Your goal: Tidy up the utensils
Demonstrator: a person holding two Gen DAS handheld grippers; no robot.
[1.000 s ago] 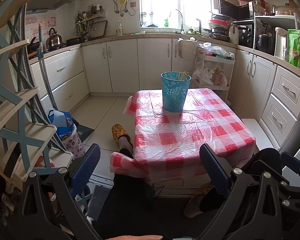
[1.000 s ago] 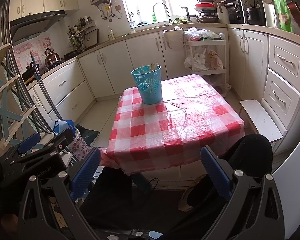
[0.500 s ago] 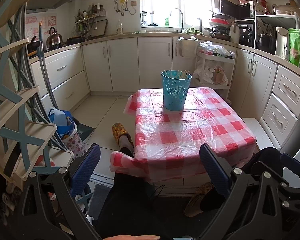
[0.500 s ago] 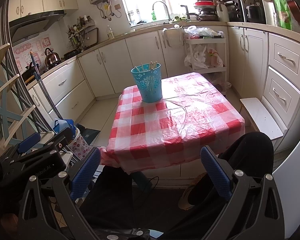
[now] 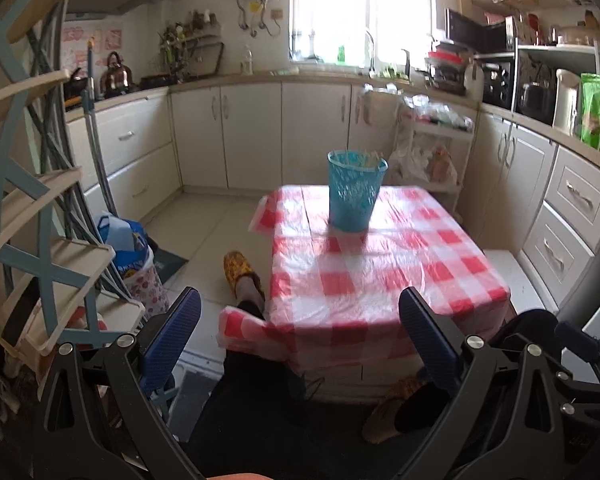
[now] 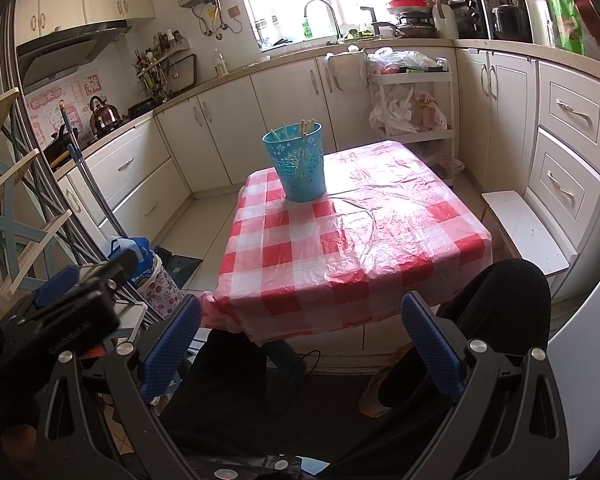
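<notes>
Both tongs (image 5: pixel 300 338) (image 6: pixel 300 334) slightly nearer, jaws apart, empty; chopsticks (image 6: pixel 300 128) in bucket (image 6: pixel 298 166) clearest from right view

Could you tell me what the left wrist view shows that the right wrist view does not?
Only the left wrist view shows a yellow slipper on the floor left of the table. Only the right wrist view shows the range hood and the left gripper's body. Both show the blue bucket holding chopsticks on the checked tablecloth, and open, empty grippers.
</notes>
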